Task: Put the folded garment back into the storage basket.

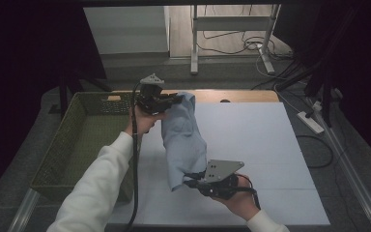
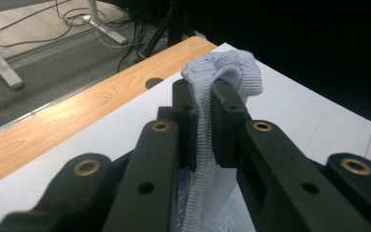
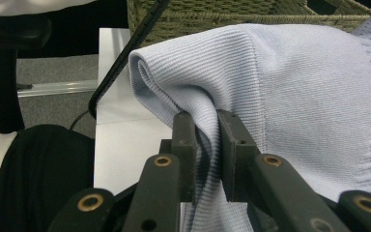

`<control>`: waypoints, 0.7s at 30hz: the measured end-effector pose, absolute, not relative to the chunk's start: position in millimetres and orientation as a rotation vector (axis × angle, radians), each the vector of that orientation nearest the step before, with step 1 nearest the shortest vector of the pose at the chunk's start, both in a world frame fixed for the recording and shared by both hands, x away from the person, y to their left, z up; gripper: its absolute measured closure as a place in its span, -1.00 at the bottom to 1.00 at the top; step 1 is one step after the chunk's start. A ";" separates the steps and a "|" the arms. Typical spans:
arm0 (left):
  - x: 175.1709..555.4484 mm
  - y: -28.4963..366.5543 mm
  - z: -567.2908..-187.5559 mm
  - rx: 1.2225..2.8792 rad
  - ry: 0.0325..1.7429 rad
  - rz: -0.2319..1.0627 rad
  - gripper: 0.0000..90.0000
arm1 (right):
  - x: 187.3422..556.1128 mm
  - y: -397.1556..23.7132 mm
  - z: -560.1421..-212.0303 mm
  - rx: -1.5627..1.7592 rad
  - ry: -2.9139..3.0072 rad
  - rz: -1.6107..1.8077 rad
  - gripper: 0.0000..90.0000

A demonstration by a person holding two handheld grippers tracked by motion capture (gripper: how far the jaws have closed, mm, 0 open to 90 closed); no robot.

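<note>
A pale blue knitted garment (image 1: 183, 140) hangs stretched in the air between my two grippers, above the white table top (image 1: 261, 145). My left gripper (image 1: 166, 100), held up at the far left of the table, is shut on one end of the garment (image 2: 222, 72), with the knit pinched between its black pads (image 2: 186, 104). Near the front edge, my right gripper (image 1: 191, 180) is shut on the other end of the garment (image 3: 294, 87), whose ribbed fabric folds over its pads (image 3: 229, 128).
A green woven basket (image 1: 72, 145) stands to the left of the table (image 3: 207, 17). A strip of bare wood (image 1: 241, 95) runs along the table's far edge (image 2: 77, 116). Cables and a desk frame (image 1: 232, 34) lie on the floor beyond.
</note>
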State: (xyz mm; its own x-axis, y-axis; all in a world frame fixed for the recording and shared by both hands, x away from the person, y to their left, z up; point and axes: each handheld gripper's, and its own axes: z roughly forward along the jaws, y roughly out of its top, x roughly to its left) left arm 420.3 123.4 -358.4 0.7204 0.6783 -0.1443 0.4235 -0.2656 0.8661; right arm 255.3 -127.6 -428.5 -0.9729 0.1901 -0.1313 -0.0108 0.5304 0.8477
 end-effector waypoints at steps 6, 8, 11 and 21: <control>418.5 129.1 -354.2 1.898 0.853 0.330 0.82 | 257.0 -123.2 -426.0 0.140 2.553 1.432 0.74; 418.2 131.9 -352.8 1.897 0.857 0.335 0.82 | 257.4 -121.2 -425.1 0.136 2.553 1.427 0.74; 417.4 136.4 -350.8 1.890 0.865 0.340 0.82 | 259.4 -116.5 -424.4 0.125 2.551 1.430 0.74; 413.2 151.7 -345.9 1.875 0.882 0.360 0.82 | 262.7 -104.2 -421.1 0.101 2.548 1.446 0.74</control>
State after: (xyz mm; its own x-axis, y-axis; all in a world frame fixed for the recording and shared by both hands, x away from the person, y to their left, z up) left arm 413.2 151.7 -345.9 0.6907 0.7112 -0.1312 0.4164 -0.2428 0.8762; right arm 262.7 -104.2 -421.1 -0.9756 0.1621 -0.1482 -0.0441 0.5163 0.8553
